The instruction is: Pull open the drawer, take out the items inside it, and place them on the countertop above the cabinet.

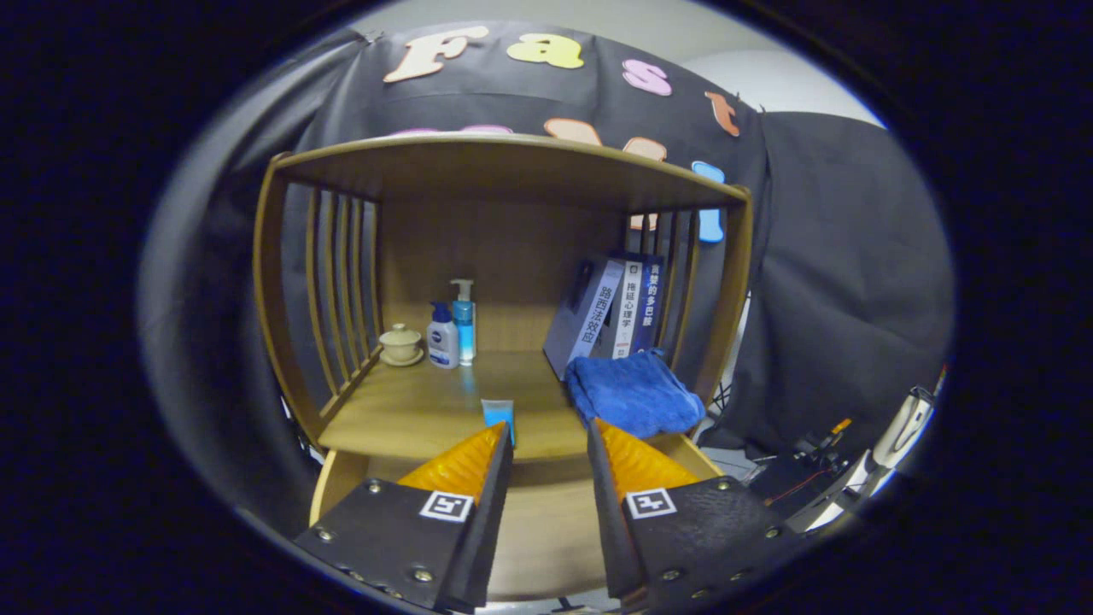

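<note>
The wooden cabinet's drawer (335, 489) is pulled out below the countertop (410, 410), and its bare wooden floor shows between my fingers. My gripper (548, 427) hovers over the drawer, open, with nothing between the fingers. A small light-blue packet (498, 412) stands on the countertop near its front edge, just beyond my left fingertip and apart from it. A folded blue cloth (636, 393) lies on the countertop's right side, just ahead of my right finger. My fingers hide the drawer's left and right parts.
At the back of the countertop stand a small lidded cup (400, 343), two pump bottles (452, 329) and several leaning books (610, 312). A top board (512, 162) and slatted sides enclose the space. Cables and equipment (820, 461) lie on the floor to the right.
</note>
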A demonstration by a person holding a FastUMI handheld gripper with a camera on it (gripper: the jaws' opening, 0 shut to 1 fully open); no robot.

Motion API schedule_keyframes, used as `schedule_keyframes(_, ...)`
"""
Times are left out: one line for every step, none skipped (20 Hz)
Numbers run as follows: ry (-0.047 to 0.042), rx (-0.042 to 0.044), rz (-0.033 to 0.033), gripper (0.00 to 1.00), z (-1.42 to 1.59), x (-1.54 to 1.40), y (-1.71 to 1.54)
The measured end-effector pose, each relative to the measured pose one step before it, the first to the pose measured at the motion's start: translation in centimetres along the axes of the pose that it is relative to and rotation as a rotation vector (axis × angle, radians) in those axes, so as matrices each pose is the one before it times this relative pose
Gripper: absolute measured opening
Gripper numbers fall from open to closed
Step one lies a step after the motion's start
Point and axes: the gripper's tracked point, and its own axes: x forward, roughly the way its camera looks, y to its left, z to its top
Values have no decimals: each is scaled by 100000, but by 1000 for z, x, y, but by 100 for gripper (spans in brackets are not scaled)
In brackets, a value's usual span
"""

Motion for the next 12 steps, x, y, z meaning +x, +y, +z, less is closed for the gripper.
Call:
schedule_keyframes(-928, 66, 677, 51, -1004, -985, -171)
schedule_keyframes(-1261, 77, 2005, 51, -762, -992, 192)
schedule_keyframes(-1424, -142, 786, 51, -909, -926, 12)
schedule_keyframes(-1438, 399, 718, 51, -1278, -792, -232)
schedule_keyframes(-706, 340, 2061, 51, -969, -828, 350)
schedule_keyframes(-438, -876, 1644, 51, -896, -808, 242)
schedule_keyframes(-716, -1017, 557, 51, -135, -697, -169)
schedule_keyframes(-559, 85, 972, 51, -556, -581, 47)
schedule_keyframes(-384, 773, 1729, 51, -673, -529, 451)
schedule_keyframes(-811, 892, 1051, 51, -421, -457, 240)
schedule_keyframes(-348, 858, 798, 51, -570, -501, -87)
schedule_keyframes(47, 881, 367, 51, -717, -524, -29)
